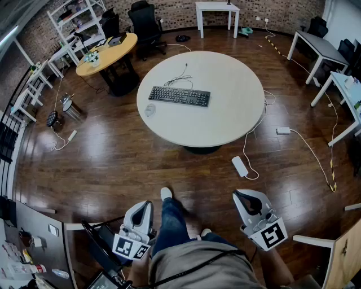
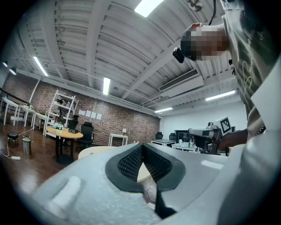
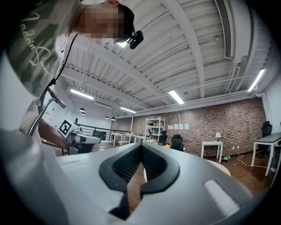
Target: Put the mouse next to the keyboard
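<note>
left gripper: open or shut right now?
Shut. The left gripper view shows the left gripper with its jaw tips touching and nothing held between them.

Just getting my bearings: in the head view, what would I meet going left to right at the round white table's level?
metal bin on the floor → mouse → keyboard → white box on the floor

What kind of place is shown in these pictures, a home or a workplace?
Most likely a workplace: an open office or workshop room. A brick wall runs along the far side, black office chairs and white desks stand around, and a keyboard lies on the round table.
</note>
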A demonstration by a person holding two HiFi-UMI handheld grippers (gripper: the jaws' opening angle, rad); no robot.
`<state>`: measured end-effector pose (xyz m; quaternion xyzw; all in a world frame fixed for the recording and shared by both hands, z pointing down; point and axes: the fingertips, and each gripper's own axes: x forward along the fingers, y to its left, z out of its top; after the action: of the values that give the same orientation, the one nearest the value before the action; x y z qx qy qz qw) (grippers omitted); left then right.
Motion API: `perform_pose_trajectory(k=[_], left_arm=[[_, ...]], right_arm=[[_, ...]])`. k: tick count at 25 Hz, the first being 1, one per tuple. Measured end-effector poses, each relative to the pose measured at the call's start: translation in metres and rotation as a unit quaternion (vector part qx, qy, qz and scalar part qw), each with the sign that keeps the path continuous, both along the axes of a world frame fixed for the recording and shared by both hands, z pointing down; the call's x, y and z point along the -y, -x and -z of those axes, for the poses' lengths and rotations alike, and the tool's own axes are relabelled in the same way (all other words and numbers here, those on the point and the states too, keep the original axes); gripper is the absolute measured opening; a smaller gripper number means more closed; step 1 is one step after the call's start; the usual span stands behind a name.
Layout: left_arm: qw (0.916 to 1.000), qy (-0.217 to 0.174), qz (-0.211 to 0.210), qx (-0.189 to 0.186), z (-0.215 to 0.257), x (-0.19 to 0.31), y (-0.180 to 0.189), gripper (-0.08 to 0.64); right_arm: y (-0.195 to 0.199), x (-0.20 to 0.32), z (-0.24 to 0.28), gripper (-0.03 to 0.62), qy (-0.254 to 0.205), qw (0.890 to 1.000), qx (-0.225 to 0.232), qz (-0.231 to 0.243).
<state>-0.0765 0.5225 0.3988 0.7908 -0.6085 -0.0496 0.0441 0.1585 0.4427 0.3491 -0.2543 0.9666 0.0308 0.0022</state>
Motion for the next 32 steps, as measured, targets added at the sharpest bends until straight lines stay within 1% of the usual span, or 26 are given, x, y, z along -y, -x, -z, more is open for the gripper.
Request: perform_pose_trajectory(k=[3,6,7,10,11,12,14,16,20,25,32], left_arm=[[0.9999,0.015,0.002,0.003,-0.012,0.024,0.023,0.000],[0.9999,0.011,-0.001,-0.002,-0.013,0.052,0.055,0.000],[0.9999,0.009,0.001,0.008,-0.011,0.063,0.068,0.000],[0.9976,0.012,0.021,0.065,-0.007,0.097,0.106,0.000],[0.9973,0.013,0.025,0.068,-0.005,0.109,0.119,0.000],[0.9978,0.012,0.024,0.060,-0.003,0.120,0.130,0.000],[0.9988,0.010,0.018,0.044,-0.001,0.138,0.147,0.000],[0.9987,0.018,0.021,0.044,-0.004,0.156,0.169,0.000],[0.9982,0.037,0.025,0.040,-0.006,0.192,0.222,0.002],[0.9984,0.039,0.024,0.033,-0.011,0.226,0.262,0.002],[0.9995,0.030,0.003,0.013,-0.012,0.278,0.308,0.002]], right_arm=[[0.015,0.026,-0.005,0.003,0.001,1.000,0.000,-0.015],[0.034,0.057,-0.007,0.003,-0.019,0.999,-0.006,-0.030],[0.044,0.068,-0.005,0.003,-0.024,0.999,-0.006,-0.034],[0.079,0.106,-0.006,0.003,-0.013,0.999,-0.014,-0.049],[0.090,0.121,-0.007,0.003,-0.006,0.998,-0.019,-0.058],[0.100,0.134,-0.008,0.003,0.003,0.998,-0.021,-0.065],[0.119,0.152,-0.010,0.003,0.013,0.998,-0.025,-0.063],[0.141,0.166,-0.015,0.003,0.015,0.997,-0.036,-0.059],[0.191,0.199,-0.013,0.003,0.030,0.996,-0.049,-0.067],[0.232,0.232,-0.007,0.003,0.028,0.995,-0.061,-0.074],[0.276,0.282,0.002,0.003,0.027,0.992,-0.069,-0.105]])
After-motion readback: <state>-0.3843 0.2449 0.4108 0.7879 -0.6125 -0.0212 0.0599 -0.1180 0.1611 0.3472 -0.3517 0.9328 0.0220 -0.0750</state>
